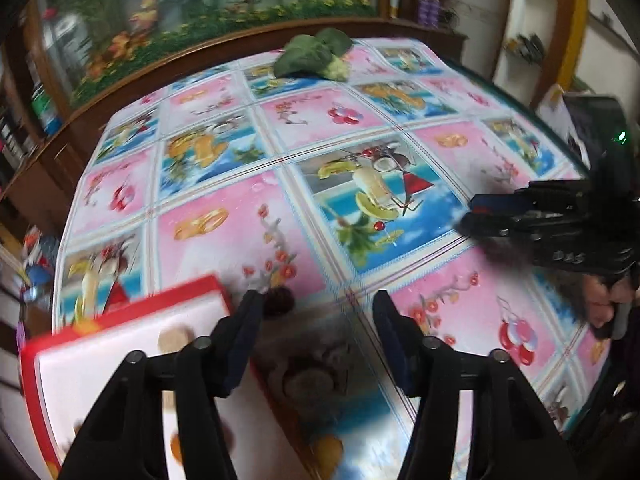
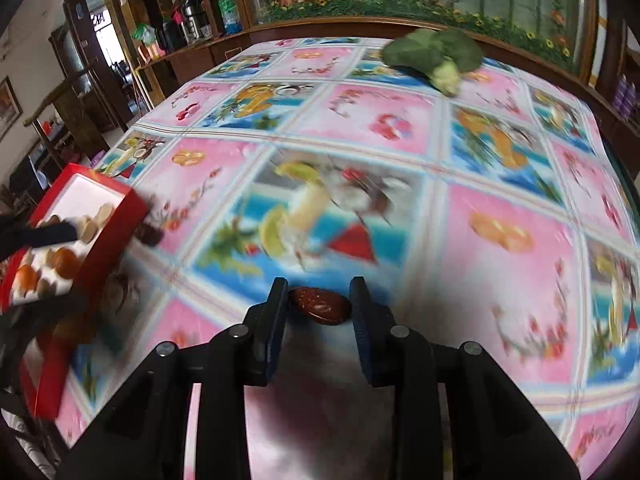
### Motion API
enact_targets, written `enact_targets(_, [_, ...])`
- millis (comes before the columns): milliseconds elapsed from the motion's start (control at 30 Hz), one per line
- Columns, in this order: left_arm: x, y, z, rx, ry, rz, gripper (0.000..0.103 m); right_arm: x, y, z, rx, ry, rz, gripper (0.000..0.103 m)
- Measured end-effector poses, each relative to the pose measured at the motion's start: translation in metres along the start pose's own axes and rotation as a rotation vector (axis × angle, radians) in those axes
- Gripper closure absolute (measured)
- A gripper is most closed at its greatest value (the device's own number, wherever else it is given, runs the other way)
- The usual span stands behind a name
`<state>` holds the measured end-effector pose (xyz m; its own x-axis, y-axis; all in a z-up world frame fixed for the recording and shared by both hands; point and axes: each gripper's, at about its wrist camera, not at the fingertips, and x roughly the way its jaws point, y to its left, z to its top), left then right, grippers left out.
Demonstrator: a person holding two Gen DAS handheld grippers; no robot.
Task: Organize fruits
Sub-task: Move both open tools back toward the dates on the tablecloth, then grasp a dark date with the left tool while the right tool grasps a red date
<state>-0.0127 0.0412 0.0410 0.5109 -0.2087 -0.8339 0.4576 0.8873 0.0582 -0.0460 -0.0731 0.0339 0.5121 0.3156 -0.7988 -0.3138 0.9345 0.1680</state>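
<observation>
Right wrist view: the right gripper (image 2: 318, 300) is closed on a dark brown fruit (image 2: 319, 306), maybe a date. Both pads touch it, one on each side. The fruit looks like it is held just above the table (image 2: 500, 200), but the blur makes it hard to be sure it has left the cloth. I think the step now is carrying this fruit to the red box (image 2: 86, 216), which sits far over to the left in this view. The next move needs a steady swing to the box and a gentle drop into a free spot on its white floor.

Left wrist view: the left gripper (image 1: 318, 320) is open with nothing between its pads. It hangs at the corner of the red box (image 1: 132, 308). Another dark fruit (image 1: 280, 300) lies on the table right beside the left pad and next to the box wall. That one may be the left gripper's next pick. It would have to slide over a bit so the fruit sits between the pads.

The box holds some round tan and orange fruits (image 2: 66, 262), but they are too blurry to name. Part of the box is cut off or hidden by the gripper arms.

Far back on the table lies a leafy green vegetable (image 2: 436, 54), maybe a cauliflower. Both pictures are smeared, so small things are hard to tell.
</observation>
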Motion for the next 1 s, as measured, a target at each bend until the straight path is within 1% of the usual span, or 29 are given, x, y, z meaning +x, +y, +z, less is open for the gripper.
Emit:
enact_targets(67, [0.006,-0.004,0.004,0.048,0.011,0.015,0.05,-0.008,-0.011,-0.008,0.039,-0.007,0.031,0.07])
enact_targets(133, [0.015,-0.001,0.007,0.074,0.036,0.041,0.05,-0.009,-0.018,-0.008,0.071,-0.004,0.061,0.07])
enact_targets(200, [0.022,0.008,0.006,0.046,0.067,0.029,0.05,-0.008,-0.02,-0.006,0.091,0.0,0.077,0.07])
enact_targets(233, [0.024,0.011,0.005,0.035,0.078,0.023,0.052,-0.007,-0.02,-0.005,0.089,0.001,0.077,0.07])
enact_targets(267, [0.024,0.012,0.005,0.037,0.073,0.023,0.054,-0.007,-0.02,-0.005,0.087,0.0,0.075,0.07])
enact_targets(367, [0.026,0.007,0.005,0.047,0.09,0.021,0.055,-0.006,-0.021,-0.004,0.088,0.002,0.077,0.069])
enact_targets(400, [0.028,0.005,0.004,0.046,0.097,0.026,0.058,-0.006,-0.022,-0.004,0.092,0.004,0.081,0.069])
enact_targets(433, [0.029,0.005,0.003,0.035,0.113,0.006,0.063,-0.006,-0.023,-0.004,0.102,0.005,0.087,0.069])
enact_targets(467, [0.028,0.006,0.0,0.014,0.107,-0.013,0.065,-0.006,-0.024,-0.004,0.11,0.007,0.094,0.069])
enact_targets(567, [0.024,0.002,-0.008,-0.03,0.112,-0.032,0.065,-0.006,-0.026,-0.004,0.12,0.009,0.101,0.069])
enact_targets(633, [0.021,-0.005,-0.012,-0.051,0.099,-0.071,0.065,-0.006,-0.027,-0.003,0.12,0.009,0.096,0.069])
enact_targets(733, [0.015,-0.019,-0.014,-0.064,0.076,-0.095,0.065,-0.006,-0.027,-0.003,0.124,0.009,0.099,0.069])
enact_targets(800, [0.009,-0.026,-0.013,-0.058,0.054,-0.067,0.065,-0.007,-0.027,-0.003,0.117,0.011,0.097,0.069])
enact_targets(833, [0.005,-0.026,-0.012,-0.066,0.041,-0.036,0.065,-0.007,-0.027,-0.004,0.112,0.011,0.093,0.069])
enact_targets(933, [-0.003,-0.01,-0.006,-0.163,0.014,-0.01,0.064,-0.008,-0.027,-0.004,0.097,0.014,0.09,0.069])
enact_targets(1000, [-0.002,-0.001,-0.001,-0.204,0.011,0.016,0.061,-0.008,-0.027,-0.005,0.094,0.014,0.092,0.069])
